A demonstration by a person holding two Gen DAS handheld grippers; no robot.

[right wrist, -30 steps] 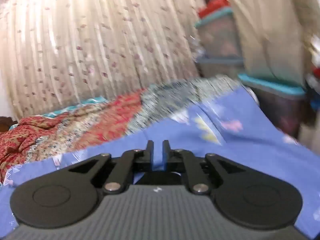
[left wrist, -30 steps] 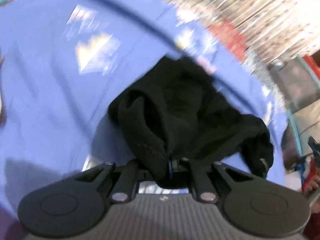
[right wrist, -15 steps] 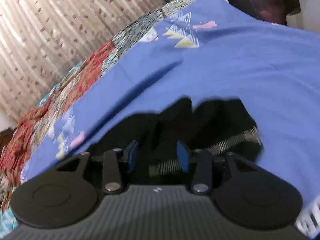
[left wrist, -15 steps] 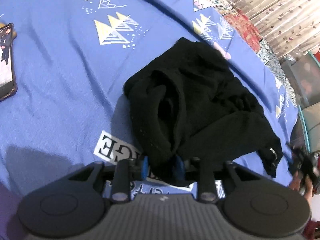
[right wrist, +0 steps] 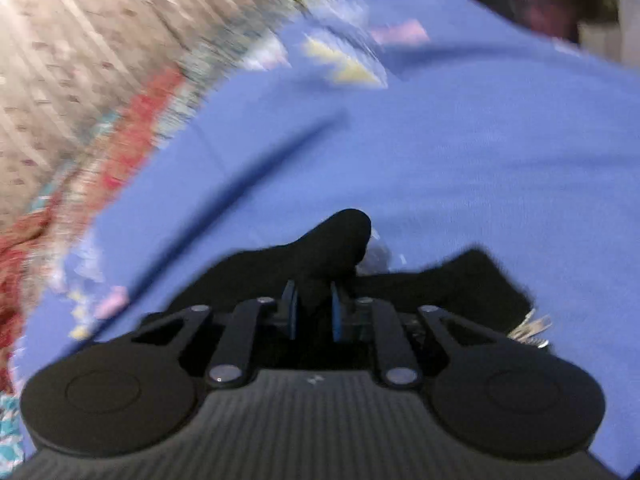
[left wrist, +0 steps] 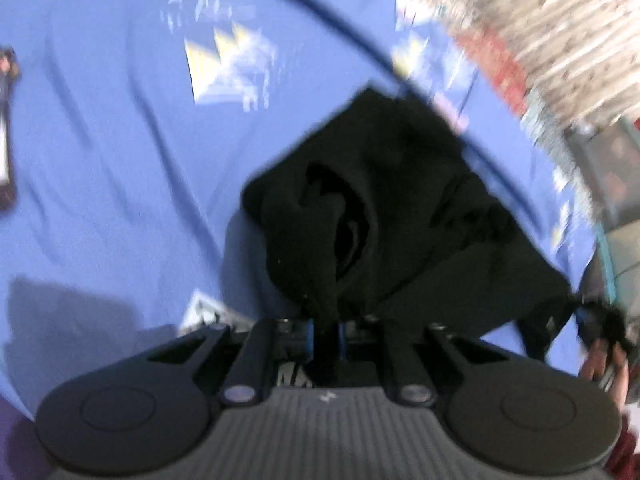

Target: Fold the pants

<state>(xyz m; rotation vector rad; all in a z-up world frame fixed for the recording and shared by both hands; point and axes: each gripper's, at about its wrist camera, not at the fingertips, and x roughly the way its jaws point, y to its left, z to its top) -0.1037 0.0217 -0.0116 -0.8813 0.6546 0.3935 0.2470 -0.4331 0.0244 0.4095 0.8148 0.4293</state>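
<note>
Regripped black pants [left wrist: 400,216], blurred, crumpled.

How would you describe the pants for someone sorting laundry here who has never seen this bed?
Start from the blue bedsheet printed with yellow triangles. Near its middle lies one crumpled heap, the black pants, pinched at the near edge by the left hand-held gripper. They are the only dark garment on the sheet.

Motion blur leaves no text or label readable anywhere.
</note>
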